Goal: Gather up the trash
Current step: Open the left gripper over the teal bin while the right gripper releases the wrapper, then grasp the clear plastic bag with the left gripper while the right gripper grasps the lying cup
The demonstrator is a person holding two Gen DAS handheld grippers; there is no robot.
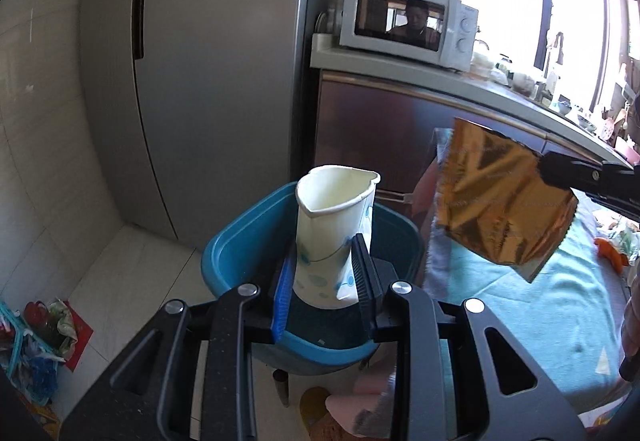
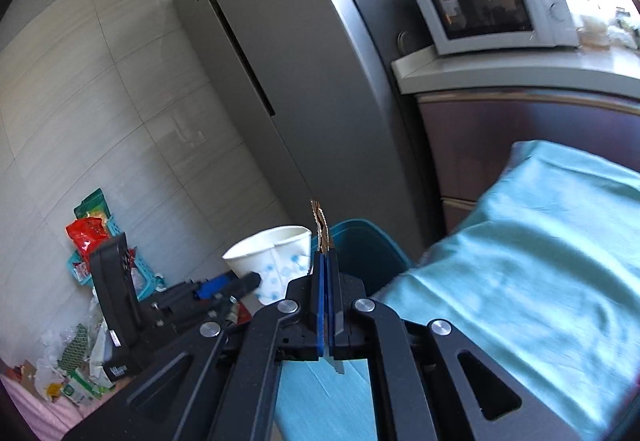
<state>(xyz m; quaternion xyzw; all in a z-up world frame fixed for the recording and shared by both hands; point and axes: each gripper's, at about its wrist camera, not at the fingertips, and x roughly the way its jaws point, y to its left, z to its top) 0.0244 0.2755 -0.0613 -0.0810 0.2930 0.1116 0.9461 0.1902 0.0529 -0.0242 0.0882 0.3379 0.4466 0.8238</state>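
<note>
On the left, a heap of bags and wrappers (image 1: 36,337) was seen on the floor by the wall, away from the work. The left gripper (image 1: 326,273) was clenched on a paper cup (image 1: 332,237), whose rim was squeezed out of round. The cup was held upright just above the blue bin (image 1: 236,241), probably so that it could be dropped inside. To the right, a gold foil wrapper (image 1: 500,201) was pinched at its edge by the right gripper (image 2: 328,269), with its jaws pressed tightly together. The wrapper was hanging over the green cloth (image 1: 520,301), beside the bin, apparently waiting for its turn.
</note>
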